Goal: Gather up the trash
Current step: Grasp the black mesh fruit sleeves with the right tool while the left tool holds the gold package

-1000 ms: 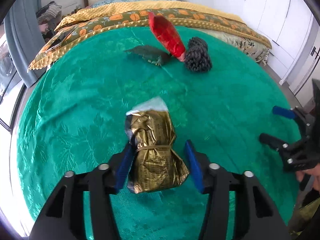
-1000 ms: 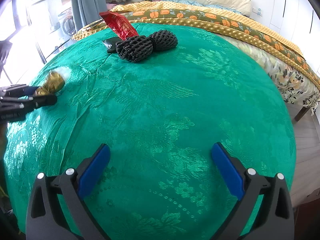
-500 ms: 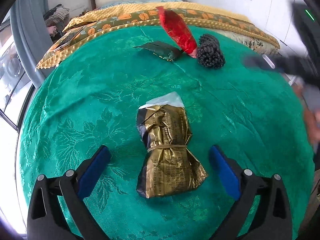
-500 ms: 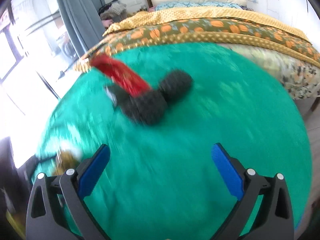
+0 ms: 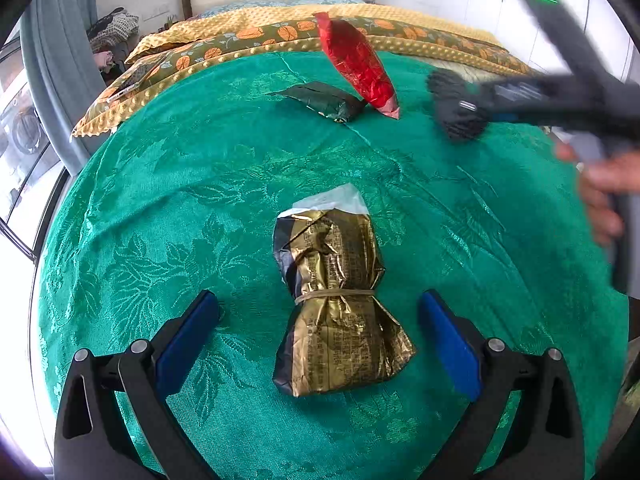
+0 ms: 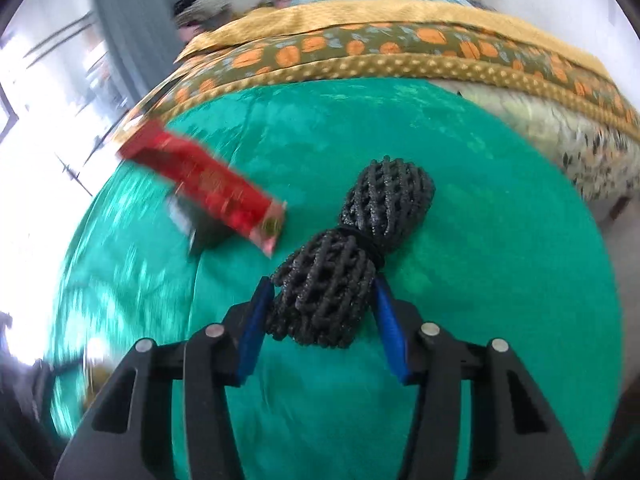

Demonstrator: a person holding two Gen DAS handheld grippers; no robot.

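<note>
A crumpled gold foil packet (image 5: pixel 336 296) tied with a rubber band lies on the green cloth (image 5: pixel 160 200). My left gripper (image 5: pixel 320 328) is open, its blue pads either side of the packet and clear of it. My right gripper (image 6: pixel 324 312) is shut on the near end of a black foam net bundle (image 6: pixel 360 248); it also shows blurred in the left wrist view (image 5: pixel 460 108). A red foil packet (image 5: pixel 356 68) leans on a dark green packet (image 5: pixel 320 100) at the far side; the red packet also shows in the right wrist view (image 6: pixel 208 184).
Behind the green cloth is a bed with a yellow and orange-leaf cover (image 5: pixel 260 36). A grey curtain (image 5: pixel 52 80) and window are at the left. White cupboards (image 5: pixel 480 4) stand at the right.
My left gripper has opened and let go of the gold packet, which now lies on the cloth. My right gripper has moved across to the black net bundle and closed on it.
</note>
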